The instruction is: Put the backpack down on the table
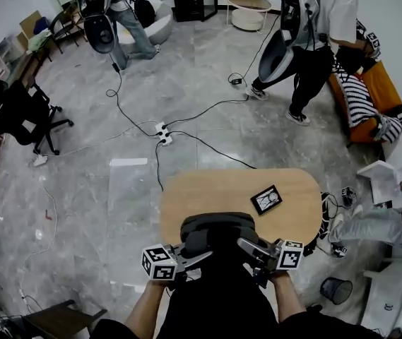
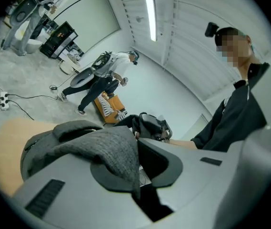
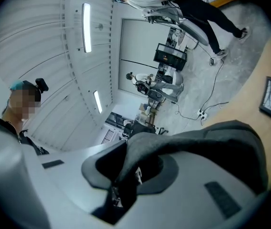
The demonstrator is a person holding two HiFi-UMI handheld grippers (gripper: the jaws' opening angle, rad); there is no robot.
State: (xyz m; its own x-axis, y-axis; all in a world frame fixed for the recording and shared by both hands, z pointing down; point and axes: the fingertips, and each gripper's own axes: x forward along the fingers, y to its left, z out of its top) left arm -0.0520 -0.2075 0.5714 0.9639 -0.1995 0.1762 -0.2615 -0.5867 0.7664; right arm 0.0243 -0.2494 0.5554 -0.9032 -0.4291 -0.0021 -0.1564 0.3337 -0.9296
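Observation:
The dark grey backpack (image 1: 216, 240) hangs in front of me over the near edge of the oval wooden table (image 1: 208, 189). My left gripper (image 1: 205, 256) comes in from the left and is shut on a grey fabric strap (image 2: 102, 147) at the bag's top. From the right, my right gripper (image 1: 244, 245) is likewise shut on the bag's strap (image 3: 192, 142). In both gripper views the fabric runs into the gap between the jaws. The bag's lower part is hidden against my dark clothing.
A small black-framed picture (image 1: 265, 199) lies on the table's right side. Cables and a power strip (image 1: 162, 134) run over the floor beyond it. A waste bin (image 1: 335, 289) stands at the right, an office chair (image 1: 24, 115) at the left. People (image 1: 317, 41) stand farther off.

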